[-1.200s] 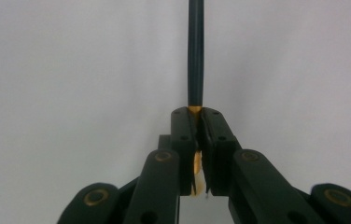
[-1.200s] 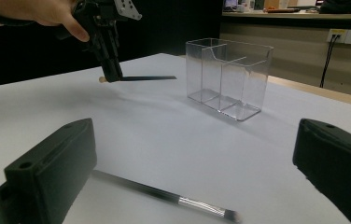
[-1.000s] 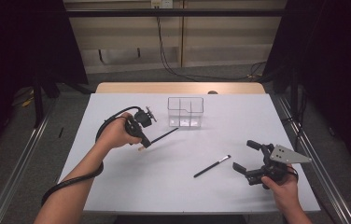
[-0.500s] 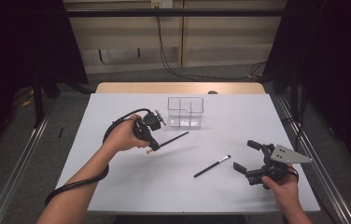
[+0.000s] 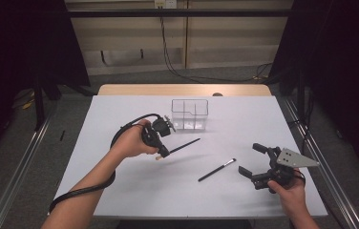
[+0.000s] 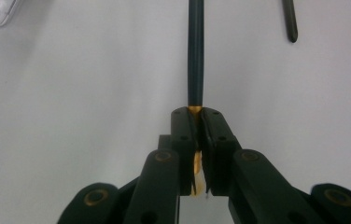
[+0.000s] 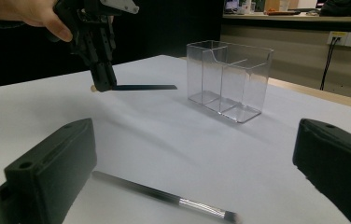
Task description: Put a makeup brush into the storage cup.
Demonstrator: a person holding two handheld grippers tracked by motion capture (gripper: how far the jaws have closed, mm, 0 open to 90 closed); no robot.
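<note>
**Black brush clamped in left gripper, lifted off the white table**

High view: left gripper (image 5: 162, 151) clamped on dark brush (image 5: 183, 144), handle sticking out level toward the clear organizer (image 5: 190, 114), tip just short of it. Moved right and nearer the organizer since a second ago. Right gripper (image 5: 254, 160) parked at the near right, jaws apart, second brush (image 5: 216, 170) just left of it on the table (image 5: 120, 191).

Left gripper view: jaws shut tight on the gold ferrule, handle (image 6: 195, 51) running straight ahead.

Right gripper view: jaws wide apart, second brush (image 7: 164, 196) lying between; organizer (image 7: 229, 79) well clear of table edges.
</note>
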